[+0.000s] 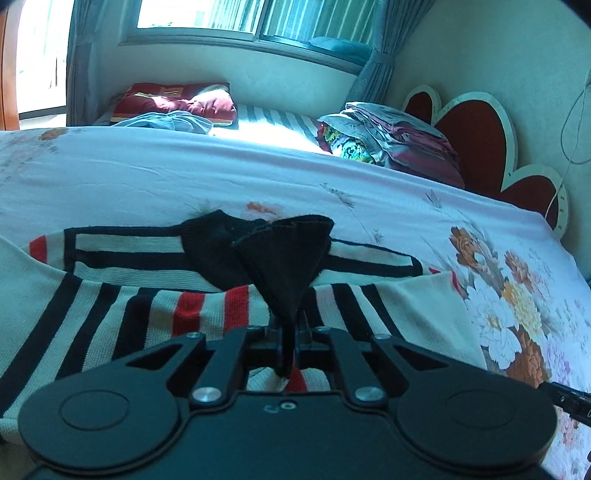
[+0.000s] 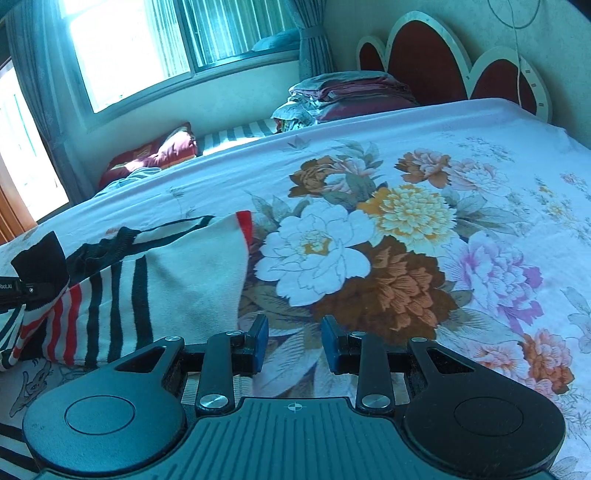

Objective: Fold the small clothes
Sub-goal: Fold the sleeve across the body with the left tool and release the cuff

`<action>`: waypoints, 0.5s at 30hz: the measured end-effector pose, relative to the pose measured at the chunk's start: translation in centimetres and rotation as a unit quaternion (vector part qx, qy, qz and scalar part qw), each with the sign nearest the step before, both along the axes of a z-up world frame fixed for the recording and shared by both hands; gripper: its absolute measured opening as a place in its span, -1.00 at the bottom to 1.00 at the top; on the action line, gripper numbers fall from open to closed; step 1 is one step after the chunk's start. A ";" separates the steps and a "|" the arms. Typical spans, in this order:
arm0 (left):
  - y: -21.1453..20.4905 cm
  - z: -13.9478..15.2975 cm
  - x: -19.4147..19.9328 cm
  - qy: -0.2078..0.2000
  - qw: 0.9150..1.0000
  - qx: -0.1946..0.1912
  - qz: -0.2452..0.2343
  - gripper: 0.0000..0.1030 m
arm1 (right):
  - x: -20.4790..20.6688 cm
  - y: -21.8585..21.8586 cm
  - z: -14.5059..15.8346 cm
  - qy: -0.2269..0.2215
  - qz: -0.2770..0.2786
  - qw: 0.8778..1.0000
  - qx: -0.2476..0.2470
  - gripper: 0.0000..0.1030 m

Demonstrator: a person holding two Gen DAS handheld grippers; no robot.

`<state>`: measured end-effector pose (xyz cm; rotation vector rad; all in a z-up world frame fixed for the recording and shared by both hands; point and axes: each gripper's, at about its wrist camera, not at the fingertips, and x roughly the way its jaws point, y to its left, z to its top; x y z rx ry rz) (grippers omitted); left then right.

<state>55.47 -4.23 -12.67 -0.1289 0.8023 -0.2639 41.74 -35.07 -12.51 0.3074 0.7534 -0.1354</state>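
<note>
Sweater [image 1: 207,306], striped in cream, black and red, lies spread across the near side of the bed [image 1: 147,173], on its floral sheet. Its black cuff [image 1: 284,258] is lifted off the body of the garment and fans out above my left tool [image 1: 286,332], whose jaws are pinched together on that fabric. A sleeve band lies flat across the top of the garment beyond the cuff. I judge the folding to be at an early stage: one sleeve appears to be in mid-fold across the chest, while the body shows no crosswise fold.

My right tool [image 2: 294,343] hovers just beside the sweater's right edge, jaws apart with blue pads [image 2: 261,341] exposed and nothing between them. It rests over bare sheet, not touching the garment.

Remaining, by my estimate: lay the cuff down, bring in the other side, then fold the body.

Further off, folded bedding [image 1: 399,136] is stacked by the headboard [image 1: 476,133], and a maroon pillow [image 1: 177,101] sits under the window [image 1: 207,18].
</note>
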 end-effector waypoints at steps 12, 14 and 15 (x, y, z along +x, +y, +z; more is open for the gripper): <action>-5.7 -3.6 -0.7 0.030 0.993 0.041 -0.109 0.01 | -1.4 -2.0 -0.5 0.009 -0.020 1.000 0.018 -0.37; -6.4 -3.6 -1.2 0.028 0.989 0.025 -0.143 0.52 | -1.5 -1.9 -0.2 0.005 -0.020 1.000 0.022 -0.37; -6.7 -3.5 -1.6 0.020 0.988 0.032 -0.147 0.42 | -1.4 -1.9 0.0 0.002 -0.019 0.999 0.027 -0.37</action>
